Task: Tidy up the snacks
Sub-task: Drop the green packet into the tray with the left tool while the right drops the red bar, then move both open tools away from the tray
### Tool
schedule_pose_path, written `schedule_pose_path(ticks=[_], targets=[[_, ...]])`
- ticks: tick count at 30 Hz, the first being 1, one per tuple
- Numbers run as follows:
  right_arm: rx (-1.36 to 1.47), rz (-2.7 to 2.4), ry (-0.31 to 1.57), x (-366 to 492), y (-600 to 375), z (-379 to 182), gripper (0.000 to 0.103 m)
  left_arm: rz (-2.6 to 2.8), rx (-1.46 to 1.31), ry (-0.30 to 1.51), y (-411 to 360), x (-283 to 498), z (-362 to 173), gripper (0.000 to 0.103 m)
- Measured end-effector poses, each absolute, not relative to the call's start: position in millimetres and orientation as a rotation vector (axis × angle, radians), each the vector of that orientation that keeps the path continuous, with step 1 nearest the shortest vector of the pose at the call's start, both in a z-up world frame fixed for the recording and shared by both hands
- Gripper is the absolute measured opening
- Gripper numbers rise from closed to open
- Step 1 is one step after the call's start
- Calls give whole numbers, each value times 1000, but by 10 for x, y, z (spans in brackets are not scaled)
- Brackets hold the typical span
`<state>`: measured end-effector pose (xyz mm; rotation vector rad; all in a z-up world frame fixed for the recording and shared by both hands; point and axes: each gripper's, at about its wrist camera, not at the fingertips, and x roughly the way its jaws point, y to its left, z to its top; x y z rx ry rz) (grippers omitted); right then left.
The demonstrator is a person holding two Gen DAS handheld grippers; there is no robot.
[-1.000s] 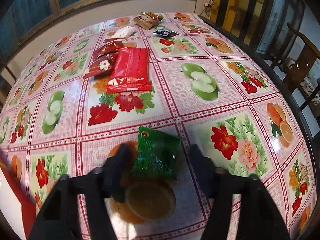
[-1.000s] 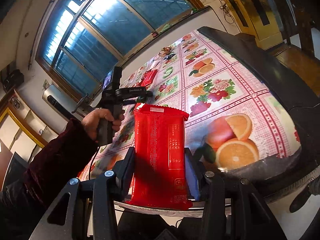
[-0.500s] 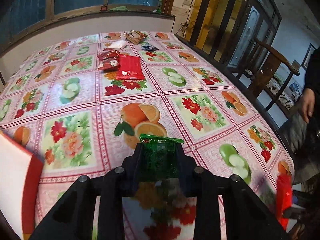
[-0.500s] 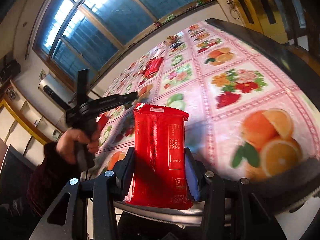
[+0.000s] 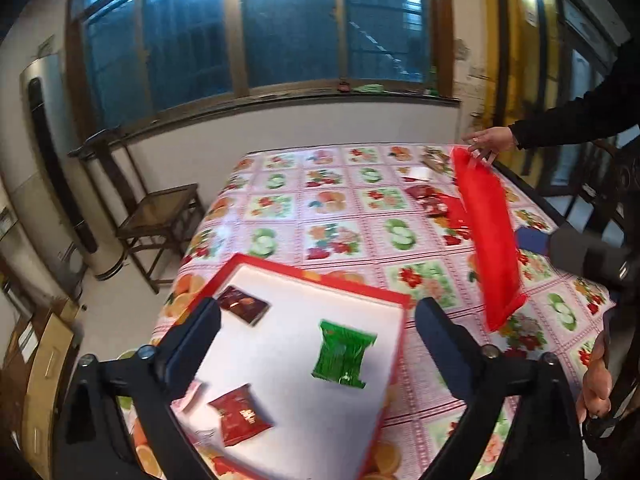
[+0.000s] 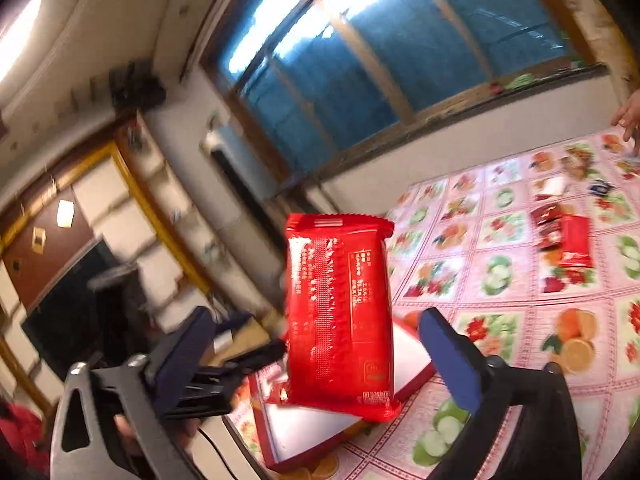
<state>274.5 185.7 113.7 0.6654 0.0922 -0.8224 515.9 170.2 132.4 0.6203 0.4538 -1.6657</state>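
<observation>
Both grippers have just sprung wide over the red-rimmed white tray (image 5: 256,280), evidently to drop their loads in. The left gripper (image 5: 318,316) is spread; the green packet (image 5: 342,354) lies between its fingers, untouched, over the tray floor. The right gripper (image 6: 316,332) is likewise spread; the long red packet (image 6: 340,312) hangs free between its fingers, above the tray edge.

Box (image 5: 362,294) at table's (image 5: 344,200) near left corner; three small packets inside, one (image 5: 343,354) toward box's right edge. Snack pile (image 5: 434,200) near table's far right edge. Stool (image 5: 160,216) beyond table's left edge.
</observation>
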Motion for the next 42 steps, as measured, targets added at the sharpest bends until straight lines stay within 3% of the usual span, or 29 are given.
schedule_pose_path(ticks=[2,5,8,11,15,23,37,42], targets=[[716,-824,194,2869,1806,794,102,-1618,579,509,1734,5427,1139,99],[865,-785,177,2586,1975,193,102,-1544,572,541,1678,5761,898,99],[918,-776,168,2223,2205,-58,102,-1445,572,447,1516,6021,891,99],[819,-822,163,1841,2547,-39,102,-1360,529,363,1285,6383,945,99],[738,-868,133,1441,3011,50,102,-1376,452,441,955,6792,797,99],[777,-987,116,900,3608,-137,102,-1283,636,515,596,6943,280,99],[756,-1065,155,859,3808,-121,102,-1342,752,433,713,6791,49,101],[743,-1084,131,806,3858,-85,102,-1382,749,417,1072,6706,39,101]])
